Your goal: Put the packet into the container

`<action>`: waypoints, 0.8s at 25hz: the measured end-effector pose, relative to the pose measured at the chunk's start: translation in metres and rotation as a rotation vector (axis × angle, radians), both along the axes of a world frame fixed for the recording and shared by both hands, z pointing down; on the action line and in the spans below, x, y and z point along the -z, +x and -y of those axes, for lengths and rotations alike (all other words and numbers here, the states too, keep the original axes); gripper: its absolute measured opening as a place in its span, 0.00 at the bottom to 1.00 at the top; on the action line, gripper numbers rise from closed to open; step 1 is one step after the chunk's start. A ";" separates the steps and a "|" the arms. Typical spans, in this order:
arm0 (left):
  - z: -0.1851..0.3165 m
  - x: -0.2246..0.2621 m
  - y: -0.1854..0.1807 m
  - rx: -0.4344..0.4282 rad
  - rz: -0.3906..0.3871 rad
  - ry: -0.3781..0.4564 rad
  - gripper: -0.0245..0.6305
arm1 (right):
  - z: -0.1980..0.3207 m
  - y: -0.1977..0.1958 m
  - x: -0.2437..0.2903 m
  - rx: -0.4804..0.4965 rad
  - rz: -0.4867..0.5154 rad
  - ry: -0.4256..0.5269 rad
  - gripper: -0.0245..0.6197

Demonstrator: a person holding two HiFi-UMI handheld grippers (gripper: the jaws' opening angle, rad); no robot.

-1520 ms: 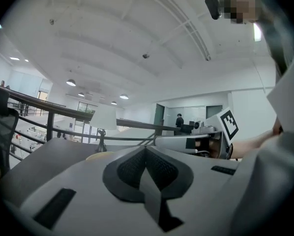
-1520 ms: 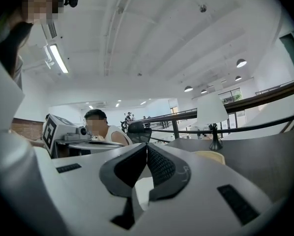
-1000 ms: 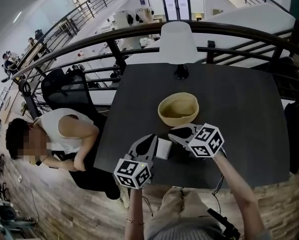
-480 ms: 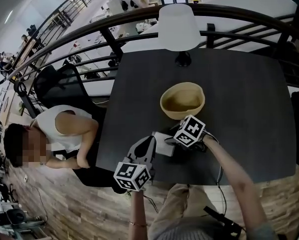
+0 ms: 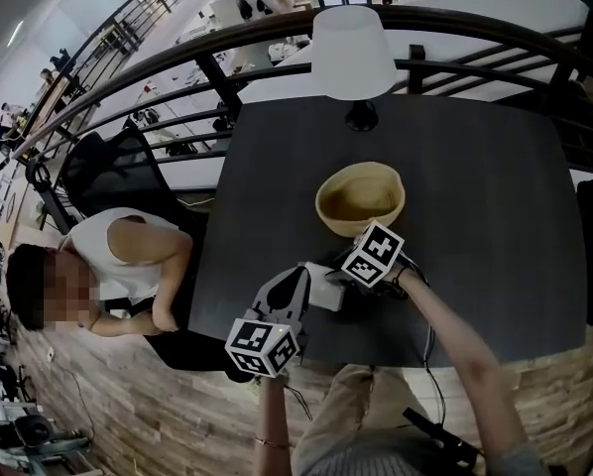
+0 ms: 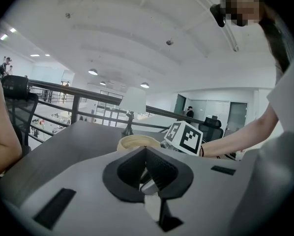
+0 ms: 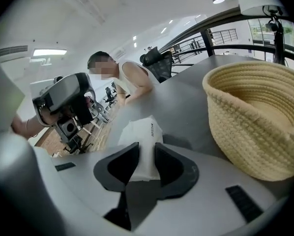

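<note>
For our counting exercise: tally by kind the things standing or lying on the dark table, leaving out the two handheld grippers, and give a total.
White packet: 1
Woven basket: 1
Lamp: 1
Total: 3

Packet on table, before container; lamp behind container, table's far edge.

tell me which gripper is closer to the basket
Right. The right gripper, its jaws having just been closing on the packet, sits right beside the basket. The left gripper is farther off, on the packet's other side.
</note>
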State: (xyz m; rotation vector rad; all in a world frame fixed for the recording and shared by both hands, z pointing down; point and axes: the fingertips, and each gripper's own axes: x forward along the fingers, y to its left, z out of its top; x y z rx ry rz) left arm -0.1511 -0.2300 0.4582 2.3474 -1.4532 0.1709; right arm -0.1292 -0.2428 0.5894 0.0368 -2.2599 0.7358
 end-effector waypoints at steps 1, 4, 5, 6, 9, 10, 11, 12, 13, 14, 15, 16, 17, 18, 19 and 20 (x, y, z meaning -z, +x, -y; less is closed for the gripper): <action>0.000 0.000 0.002 -0.004 0.002 0.002 0.05 | 0.000 0.000 0.002 0.001 0.004 0.014 0.21; 0.002 0.003 0.006 -0.016 0.007 0.012 0.05 | -0.001 0.001 0.008 0.016 0.007 0.067 0.20; 0.002 0.005 0.007 -0.018 0.006 0.017 0.05 | -0.001 0.002 0.010 0.025 0.008 0.082 0.20; 0.003 0.007 0.009 -0.020 0.005 0.022 0.05 | -0.001 0.004 0.012 0.031 0.007 0.095 0.19; 0.008 0.012 0.016 -0.035 0.005 0.041 0.05 | 0.003 0.014 0.020 0.027 0.014 0.116 0.19; 0.010 0.014 0.019 -0.043 0.007 0.050 0.05 | 0.004 0.018 0.024 0.026 0.020 0.124 0.19; 0.012 0.017 0.021 -0.052 0.007 0.059 0.05 | 0.006 0.021 0.030 0.026 0.024 0.134 0.19; 0.014 0.020 0.025 -0.063 0.007 0.068 0.05 | 0.007 0.026 0.036 0.025 0.027 0.148 0.19; 0.016 0.023 0.028 -0.074 0.006 0.077 0.05 | 0.009 0.030 0.042 0.023 0.030 0.162 0.19; 0.019 0.026 0.032 -0.086 0.006 0.086 0.05 | 0.011 0.035 0.048 0.020 0.035 0.175 0.19; 0.022 0.029 0.036 -0.098 0.008 0.095 0.05 | 0.015 0.039 0.055 0.015 0.041 0.187 0.19; 0.026 0.032 0.040 -0.110 0.009 0.105 0.05 | 0.020 0.043 0.062 0.007 0.051 0.198 0.19; 0.030 0.034 0.043 -0.121 0.011 0.114 0.05 | 0.026 0.048 0.068 -0.005 0.061 0.209 0.19; 0.035 0.036 0.047 -0.131 0.012 0.123 0.05 | 0.033 0.053 0.075 -0.019 0.073 0.220 0.19; 0.040 0.039 0.050 -0.139 0.013 0.132 0.05 | 0.041 0.058 0.082 -0.034 0.084 0.229 0.19; 0.045 0.041 0.053 -0.146 0.015 0.140 0.05 | 0.049 0.063 0.088 -0.050 0.093 0.239 0.19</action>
